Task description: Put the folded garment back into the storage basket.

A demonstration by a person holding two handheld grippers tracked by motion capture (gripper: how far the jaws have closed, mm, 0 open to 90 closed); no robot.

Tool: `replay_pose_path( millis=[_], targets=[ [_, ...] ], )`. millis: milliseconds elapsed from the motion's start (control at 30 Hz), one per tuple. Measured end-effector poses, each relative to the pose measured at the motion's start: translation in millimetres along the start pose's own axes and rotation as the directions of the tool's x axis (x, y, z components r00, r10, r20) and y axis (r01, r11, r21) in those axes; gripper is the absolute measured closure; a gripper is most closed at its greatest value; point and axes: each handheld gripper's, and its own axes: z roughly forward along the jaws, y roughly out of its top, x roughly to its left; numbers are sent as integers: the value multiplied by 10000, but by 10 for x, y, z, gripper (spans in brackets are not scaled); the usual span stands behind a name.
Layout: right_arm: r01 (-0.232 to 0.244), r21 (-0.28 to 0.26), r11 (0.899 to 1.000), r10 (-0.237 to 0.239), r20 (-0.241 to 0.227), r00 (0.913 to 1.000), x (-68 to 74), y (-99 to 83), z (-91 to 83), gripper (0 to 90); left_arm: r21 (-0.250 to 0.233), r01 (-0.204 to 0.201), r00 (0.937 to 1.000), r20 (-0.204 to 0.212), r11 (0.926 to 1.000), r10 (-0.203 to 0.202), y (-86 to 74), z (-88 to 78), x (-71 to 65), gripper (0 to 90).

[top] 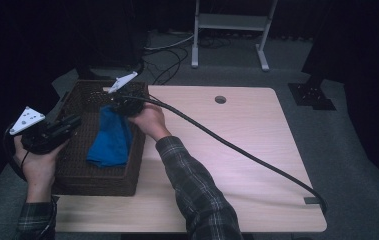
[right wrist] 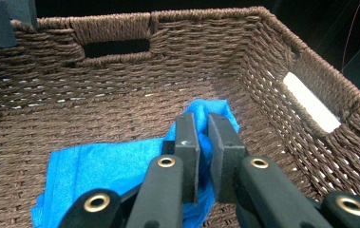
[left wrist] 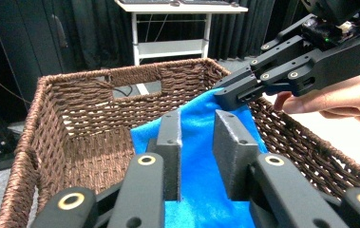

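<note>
A brown wicker basket [top: 136,167] stands on the table's left end with a blue cloth [top: 111,142] inside, draped up toward its right wall. My right gripper [top: 119,106] reaches into the basket from the far right corner. In the right gripper view its jaws [right wrist: 201,121] pinch a raised fold of the cloth [right wrist: 106,166]. My left gripper [top: 74,122] hovers at the basket's left rim, pointing in. In the left gripper view its jaws [left wrist: 197,121] stand apart with nothing between the pads; the cloth [left wrist: 196,194] lies beyond them, and the right gripper [left wrist: 230,95] holds its top edge.
The light wooden table [top: 257,125] stretches to the right of the basket, with a round hole [top: 220,99] near its far edge. The right gripper's black cable [top: 237,147] runs across it to the front right corner. A white stand [top: 229,22] and floor cables sit behind.
</note>
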Motion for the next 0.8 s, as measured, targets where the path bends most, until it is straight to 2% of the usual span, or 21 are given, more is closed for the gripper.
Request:
replay_pose_path(
  millis=[267, 367, 433, 500, 567, 733, 800],
  targets=[
    [-6, 7, 10000, 6, 2, 10000, -1, -3, 4, 835, -108, 208, 9998, -43, 9997, -209, -1, 6, 18, 571],
    [9, 4, 10000, -9, 22, 10000, 0, 0, -1, 835, -171, 255, 9997, -54, 9995, -256, -1, 14, 23, 487],
    [13, 16, 10000, -13, 37, 10000, -1, 0, 0, 835, -163, 223, 9997, -41, 9996, -224, -3, 24, 27, 416],
    [11, 15, 10000, -11, 38, 10000, -1, -1, 0, 835, -351, 133, 9999, 1, 9993, -133, -2, 27, 26, 350],
    [21, 8, 10000, -21, 40, 10000, -1, -2, 1, 834, -443, 172, 9997, 156, 9989, -165, 4, 34, 26, 284],
    [-7, 14, 10000, 7, 55, 10000, -1, -1, 1, 833, -372, 243, 9997, 9, 9990, -243, 16, 63, 28, 68],
    [-13, 14, 10000, 13, 62, 10000, -2, 0, 0, 830, -381, 277, 9996, 61, 9989, -275, 16, 69, 28, 23]
  ],
)
